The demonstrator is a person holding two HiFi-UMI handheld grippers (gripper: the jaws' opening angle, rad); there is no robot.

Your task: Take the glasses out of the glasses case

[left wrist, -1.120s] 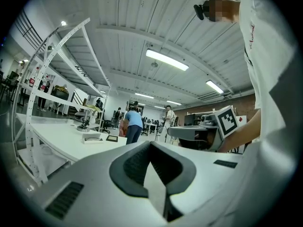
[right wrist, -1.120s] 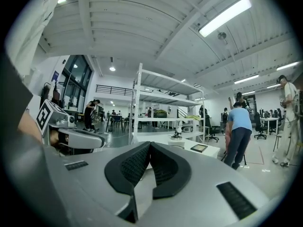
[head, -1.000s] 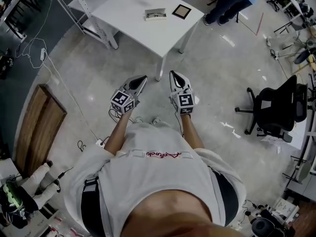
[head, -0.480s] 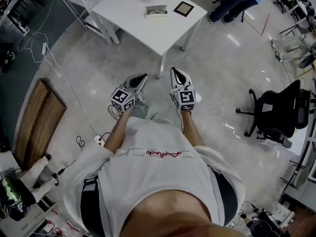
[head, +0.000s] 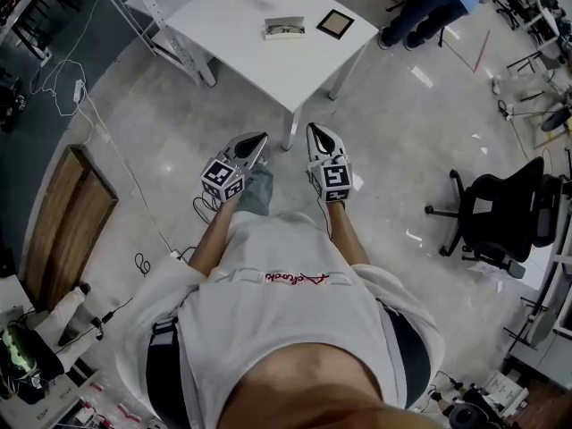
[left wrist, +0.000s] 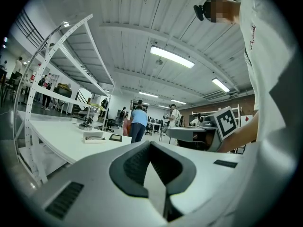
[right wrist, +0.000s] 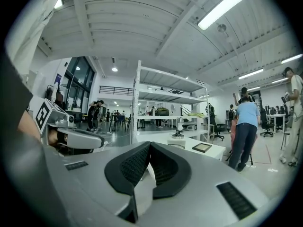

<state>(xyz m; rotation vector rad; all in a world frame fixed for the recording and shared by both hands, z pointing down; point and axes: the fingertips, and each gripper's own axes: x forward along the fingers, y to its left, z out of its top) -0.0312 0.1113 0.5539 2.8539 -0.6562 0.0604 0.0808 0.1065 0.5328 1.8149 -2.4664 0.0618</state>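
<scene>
One step nearer the white table (head: 241, 43) now — left gripper (head: 259, 139) and right gripper (head: 315, 133) both pinched together, empty, the glasses case (head: 284, 29) still well apart from them.

A: What rests on the white surface (head: 268, 65)?

B: A glasses case (head: 284, 29), with a dark framed square (head: 335, 23) just beside it to the right.

A: And the two claws?

B: The left claw (head: 260, 138) and right claw (head: 314, 131), jaws together, point toward the surface from over the floor, well apart from the case. An office chair (head: 500, 208) stands at right.
</scene>
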